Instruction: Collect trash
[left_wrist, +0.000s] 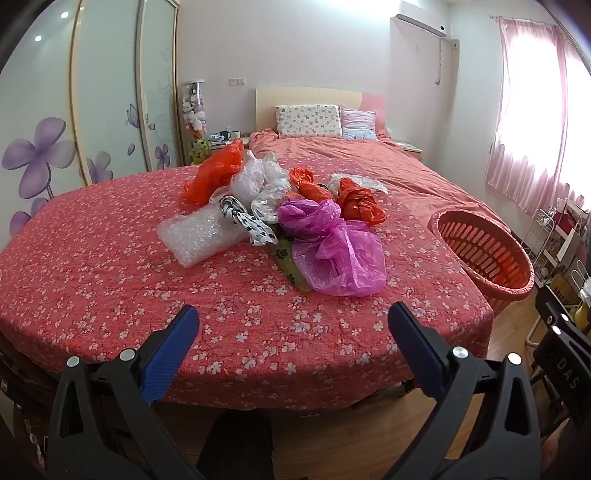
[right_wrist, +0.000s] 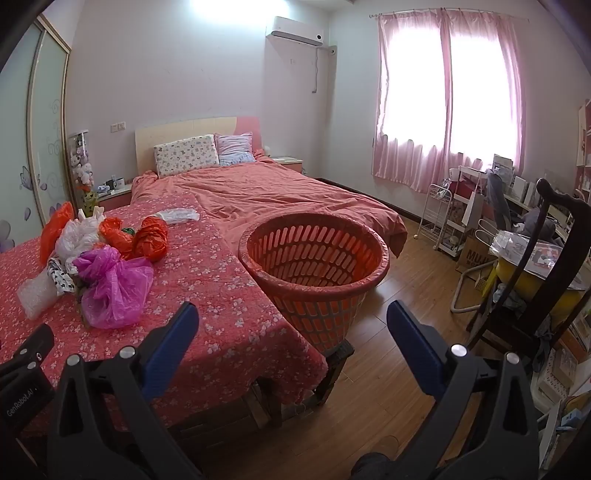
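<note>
The crumpled magenta plastic bag (left_wrist: 332, 247) lies ahead of the spread, empty left gripper (left_wrist: 293, 325), nearer than the equally spread right gripper (right_wrist: 293, 325).

I count three orange bags: one big orange bag (left_wrist: 216, 173) at the back, one small orange bag (left_wrist: 308, 182) in the middle, and one more orange bag (left_wrist: 360, 201) on the right. I see one pink bag (left_wrist: 332, 247). I see one sheet of bubble wrap (left_wrist: 195, 236). I see one black and white bag (left_wrist: 247, 221). There are some clear white bags (left_wrist: 258, 184) bunched up, but I cannot tell how many. I see one orange basket (right_wrist: 314, 273). I see two pillows (left_wrist: 308, 121) on the bed.
</note>
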